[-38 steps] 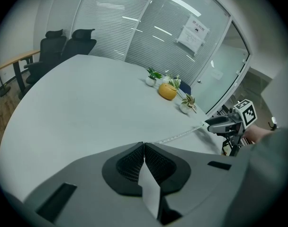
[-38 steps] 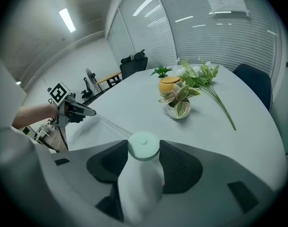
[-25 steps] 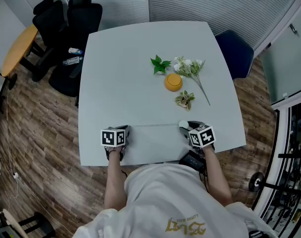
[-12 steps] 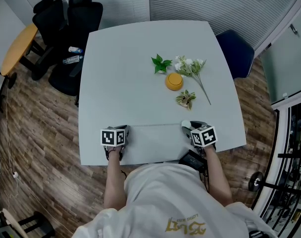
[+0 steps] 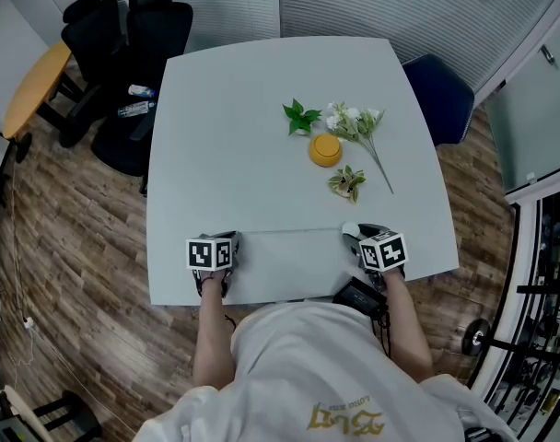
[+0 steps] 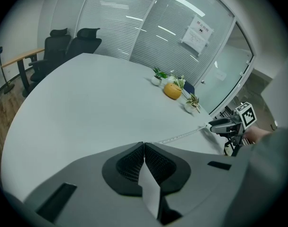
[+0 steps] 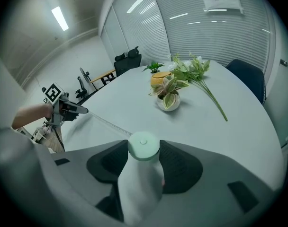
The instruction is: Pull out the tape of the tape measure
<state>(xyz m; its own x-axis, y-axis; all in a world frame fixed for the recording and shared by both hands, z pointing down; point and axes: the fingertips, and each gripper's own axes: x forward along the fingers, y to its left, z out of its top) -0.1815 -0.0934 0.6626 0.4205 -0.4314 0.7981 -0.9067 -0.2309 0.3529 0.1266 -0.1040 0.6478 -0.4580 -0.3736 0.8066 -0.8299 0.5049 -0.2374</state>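
- the left tongs [image 6: 144, 148] are closed, pinching the end of the tape [image 6: 182, 136], a thin pale strip between the pads.
- the right tongs [image 7: 144, 150] clamp the tape measure [image 7: 143, 147] by its pale green round case.
- the tape lies straight between the two tongs on the surface [image 5: 234, 136], nearer the person than the yellow pot [image 5: 324, 150].
- a small potted plant [image 5: 344, 185] stands just on the person's side of the yellow pot; a flower stem [image 5: 363, 136] lies just right of the pot.
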